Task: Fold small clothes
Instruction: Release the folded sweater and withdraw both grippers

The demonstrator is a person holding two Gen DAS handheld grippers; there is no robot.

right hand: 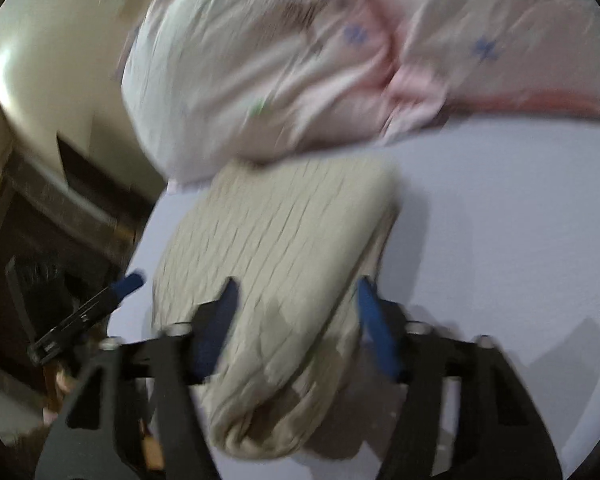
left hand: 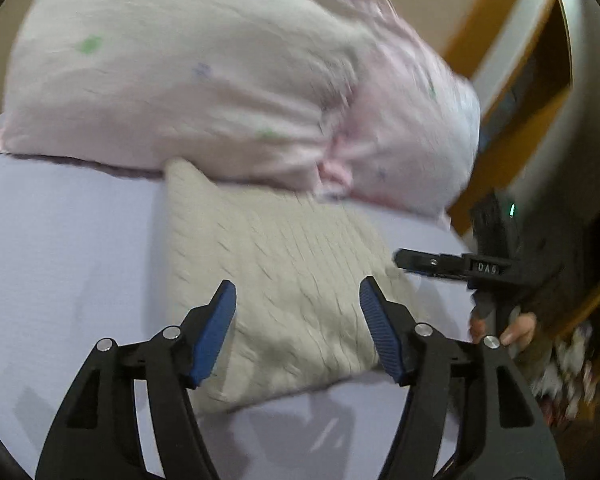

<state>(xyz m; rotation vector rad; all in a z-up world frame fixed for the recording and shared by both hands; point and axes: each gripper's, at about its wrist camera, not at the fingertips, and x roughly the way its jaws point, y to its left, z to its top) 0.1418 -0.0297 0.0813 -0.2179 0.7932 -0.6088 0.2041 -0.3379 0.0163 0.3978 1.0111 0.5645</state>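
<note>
The left gripper stands with its blue pads apart and nothing pinched between them; it hangs above the near part of a folded beige knit garment, clear of the cloth as far as the blur allows. The right gripper shows its own blue pads spread to either side of the same garment. The knit runs between them, but whether the pads actually press on it I cannot tell — that view is smeared.

From the left wrist the right gripper appears side-on at the right edge of the garment, its fingers lying close together, with a person's fingers wrapped on its handle. From the right wrist, one blue tip of the left gripper shows just beside the garment's left edge.

The garment lies on a pale lavender bedsheet as a thick, ribbed, roughly oblong bundle. Its long axis runs away from both cameras — near end rounded and rolled, far end tucked against a pink pillow printed with small green and blue motifs. Behind the pillow stands an orange-brown wooden headboard.
</note>
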